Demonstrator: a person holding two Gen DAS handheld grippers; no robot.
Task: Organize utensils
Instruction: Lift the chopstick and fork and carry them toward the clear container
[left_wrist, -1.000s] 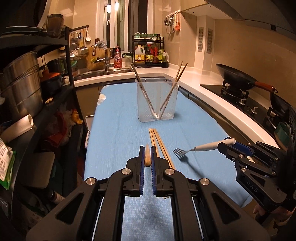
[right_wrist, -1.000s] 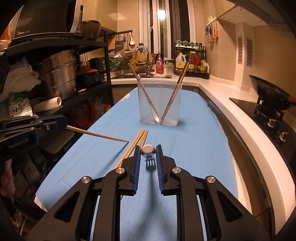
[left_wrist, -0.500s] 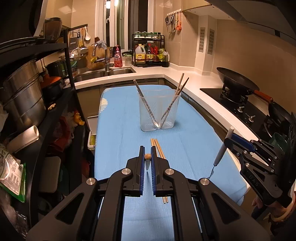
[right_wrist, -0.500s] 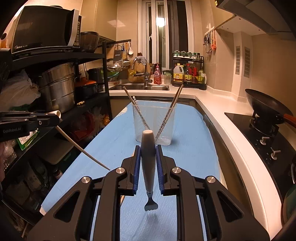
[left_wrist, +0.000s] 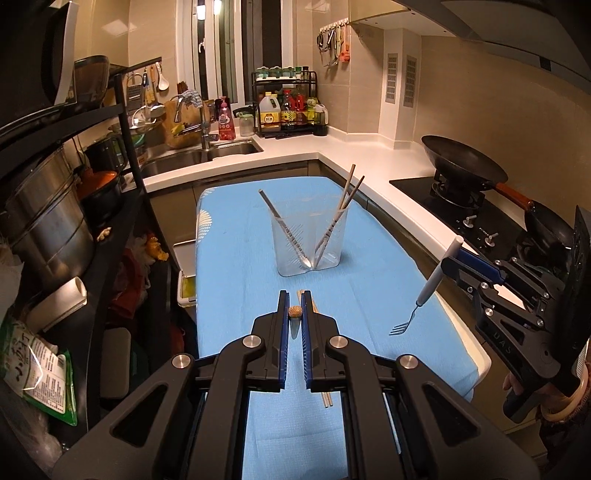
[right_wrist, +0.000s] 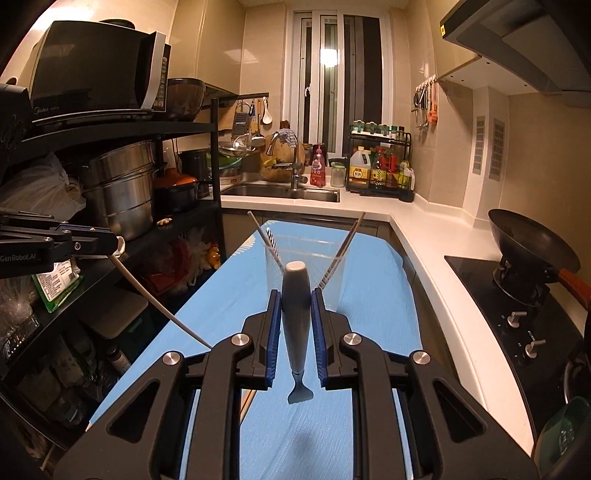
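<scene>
My left gripper (left_wrist: 294, 296) is shut on one wooden chopstick (left_wrist: 294, 312), seen end-on, held above the blue cloth (left_wrist: 236, 295). In the right wrist view that chopstick (right_wrist: 159, 302) slants down from the left gripper (right_wrist: 115, 245). My right gripper (right_wrist: 295, 295) is shut on a fork's white handle (right_wrist: 295, 314), tines hanging down. From the left wrist view the fork (left_wrist: 424, 295) dangles from the right gripper (left_wrist: 452, 263) over the cloth's right edge. A clear container (left_wrist: 308, 243) ahead holds a spoon and two chopsticks. More loose chopsticks (left_wrist: 327, 398) lie on the cloth under my left gripper.
A black shelf rack (left_wrist: 122, 184) with steel pots stands along the left. A white counter (left_wrist: 388, 192) with a stove and a wok (left_wrist: 465, 166) runs on the right. The sink (left_wrist: 207, 155) and a bottle rack (left_wrist: 288, 110) are at the back.
Both grippers have risen off the cloth with their utensils. The fork swung from lying flat to hanging tines down. The chopstick tipped from near level to slanting downward.
</scene>
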